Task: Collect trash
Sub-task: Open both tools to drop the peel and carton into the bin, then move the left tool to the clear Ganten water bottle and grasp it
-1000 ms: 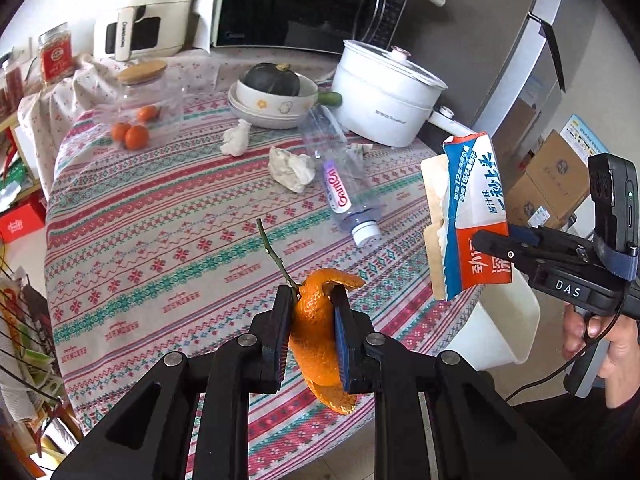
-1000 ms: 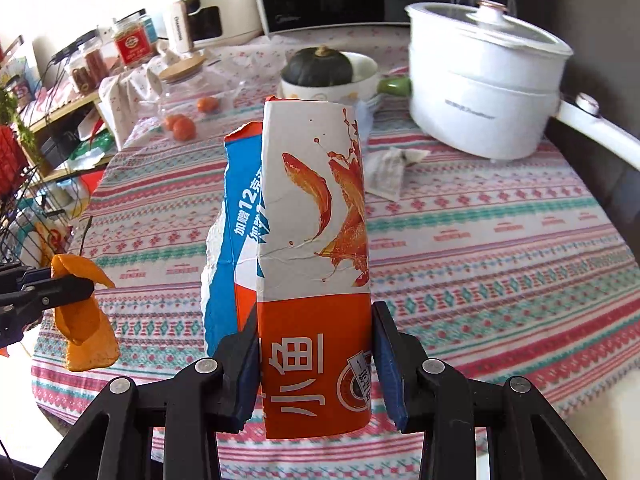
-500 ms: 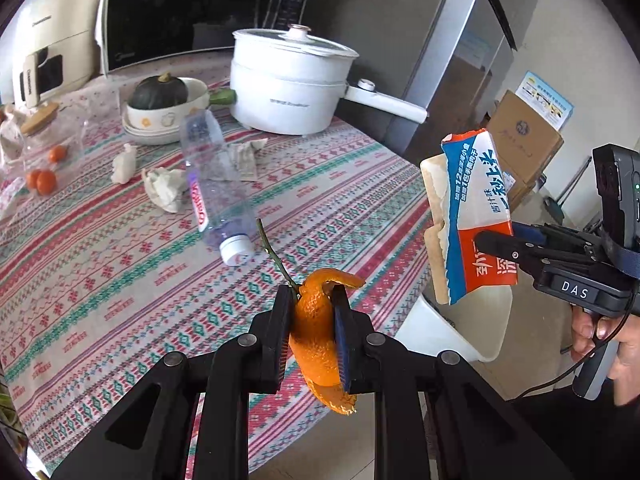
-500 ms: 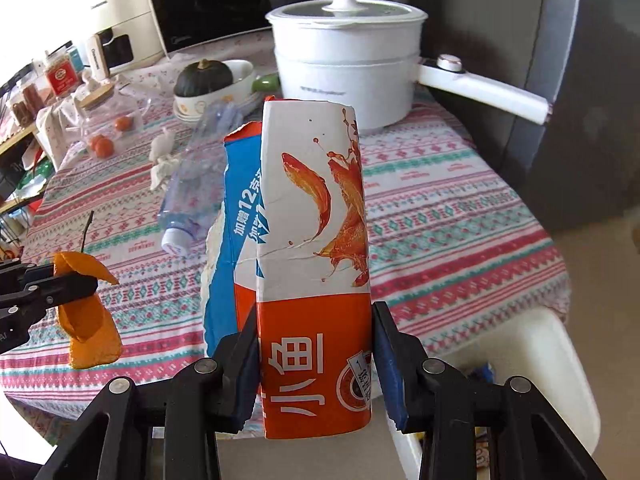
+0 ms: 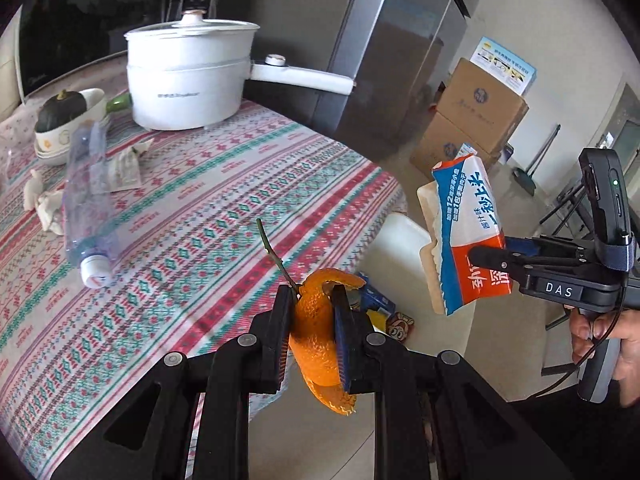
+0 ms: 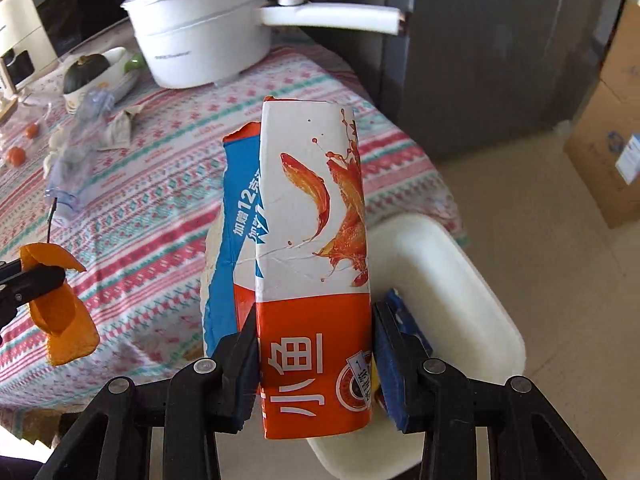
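My left gripper (image 5: 310,304) is shut on an orange peel (image 5: 320,344) with a green stem, held just off the table's edge. My right gripper (image 6: 316,320) is shut on a torn snack packet (image 6: 312,248), white, blue and orange, held upright above a white trash bin (image 6: 452,276). The bin stands on the floor beside the table and holds some packaging. In the left wrist view the packet (image 5: 468,240) and right gripper (image 5: 492,260) are at the right, over the bin (image 5: 400,248). In the right wrist view the peel (image 6: 60,304) hangs at the far left.
On the patterned tablecloth (image 5: 192,240) lie a crushed plastic bottle (image 5: 88,200), crumpled tissues (image 5: 48,208) and a wrapper (image 5: 124,168). A white pot (image 5: 188,80) with a long handle and a bowl with a squash (image 5: 64,116) stand behind. Cardboard boxes (image 5: 472,120) stand by the fridge.
Both grippers have swung right, away from the table's middle toward its right edge. The bin now lies under the packet. Both grips are unchanged.
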